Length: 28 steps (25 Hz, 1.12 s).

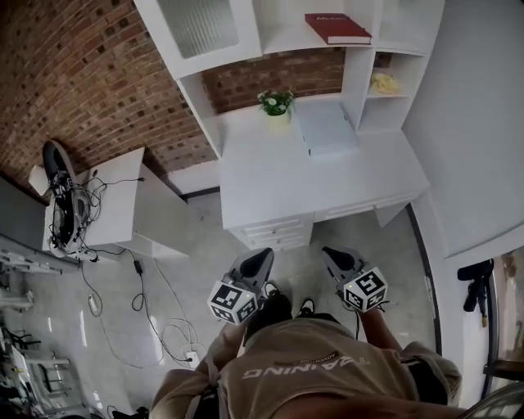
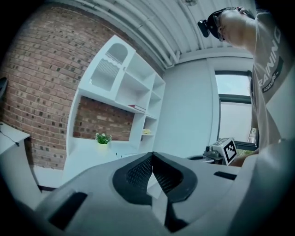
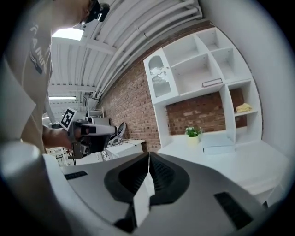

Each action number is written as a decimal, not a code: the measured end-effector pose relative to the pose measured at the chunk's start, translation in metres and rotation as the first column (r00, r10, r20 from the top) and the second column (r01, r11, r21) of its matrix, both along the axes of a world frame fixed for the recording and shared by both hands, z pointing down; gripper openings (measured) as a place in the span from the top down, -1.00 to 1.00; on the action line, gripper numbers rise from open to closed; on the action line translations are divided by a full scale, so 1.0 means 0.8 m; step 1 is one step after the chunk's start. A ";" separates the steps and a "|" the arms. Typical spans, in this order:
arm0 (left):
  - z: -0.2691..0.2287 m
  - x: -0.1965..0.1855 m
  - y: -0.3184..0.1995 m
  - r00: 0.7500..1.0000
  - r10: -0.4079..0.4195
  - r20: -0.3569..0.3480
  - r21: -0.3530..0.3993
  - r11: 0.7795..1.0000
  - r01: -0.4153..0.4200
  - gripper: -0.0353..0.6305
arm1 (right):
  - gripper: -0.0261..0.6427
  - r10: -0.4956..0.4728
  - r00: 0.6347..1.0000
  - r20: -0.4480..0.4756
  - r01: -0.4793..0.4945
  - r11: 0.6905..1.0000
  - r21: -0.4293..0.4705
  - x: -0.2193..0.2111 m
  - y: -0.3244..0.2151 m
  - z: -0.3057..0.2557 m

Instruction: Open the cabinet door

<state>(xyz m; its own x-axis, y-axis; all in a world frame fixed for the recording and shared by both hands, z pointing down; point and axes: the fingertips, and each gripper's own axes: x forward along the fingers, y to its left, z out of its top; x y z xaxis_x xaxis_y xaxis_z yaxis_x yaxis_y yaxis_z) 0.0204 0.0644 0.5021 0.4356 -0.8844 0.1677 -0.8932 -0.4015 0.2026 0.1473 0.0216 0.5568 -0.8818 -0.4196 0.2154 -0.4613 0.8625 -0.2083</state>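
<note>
The cabinet door [image 1: 201, 24], white with a ribbed glass pane, closes the upper left compartment of the white hutch above the desk [image 1: 327, 176]; it also shows in the left gripper view [image 2: 108, 69] and the right gripper view [image 3: 160, 78]. It is closed. I stand on the floor in front of the desk, well short of it. My left gripper [image 1: 264, 254] and right gripper [image 1: 328, 251] are held side by side at waist height, pointing at the desk drawers [image 1: 278, 233]. Each one's jaws meet at the tips with nothing between them [image 2: 152, 154] [image 3: 148, 154].
A red book [image 1: 336, 28] lies on the top shelf, with a potted plant [image 1: 276, 102] and a flat white box [image 1: 325, 127] on the desktop. A yellow item [image 1: 385, 82] sits in the right niche. A low white side table [image 1: 115, 204] with cables stands left; cords trail across the floor [image 1: 155, 319].
</note>
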 end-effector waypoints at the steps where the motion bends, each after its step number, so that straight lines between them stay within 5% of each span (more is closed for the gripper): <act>1: 0.003 0.000 -0.008 1.000 -0.001 -0.011 -0.009 1.000 0.001 0.87 | 0.89 -0.002 0.999 -0.035 0.001 1.000 -0.016 0.001 -0.006 0.013; 4: -0.004 -0.008 -0.030 1.000 0.000 -0.022 -0.005 1.000 0.000 0.87 | 0.89 -0.041 0.987 -0.153 0.048 0.998 0.046 -0.018 -0.026 0.017; 12: -0.024 -0.064 -0.120 0.997 -0.045 -0.056 0.073 0.996 0.049 0.87 | 0.89 -0.062 0.997 -0.049 0.068 0.990 0.125 -0.085 -0.119 -0.051; 17: -0.030 -0.087 -0.152 0.989 0.004 0.147 0.139 0.990 -0.024 0.87 | 0.89 -0.014 0.997 -0.079 0.025 0.990 0.141 -0.098 -0.165 -0.062; 21: -0.024 -0.126 -0.196 0.996 0.025 0.084 0.089 0.995 -0.032 0.87 | 0.89 0.054 0.996 -0.078 -0.041 0.986 0.160 -0.106 -0.213 -0.078; 28: -0.042 -0.155 -0.258 0.992 0.101 0.074 0.133 0.985 -0.110 0.87 | 0.89 0.117 0.992 -0.046 -0.110 0.986 0.126 -0.142 -0.272 -0.055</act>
<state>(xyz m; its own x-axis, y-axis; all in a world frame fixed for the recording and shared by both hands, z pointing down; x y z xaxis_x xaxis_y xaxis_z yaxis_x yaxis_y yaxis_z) -0.1040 -0.1422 0.4685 0.5194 -0.8508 0.0801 -0.8541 -0.5138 0.0806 0.0336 -0.1961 0.5125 -0.8157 -0.5423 0.2012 -0.5651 0.8214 -0.0770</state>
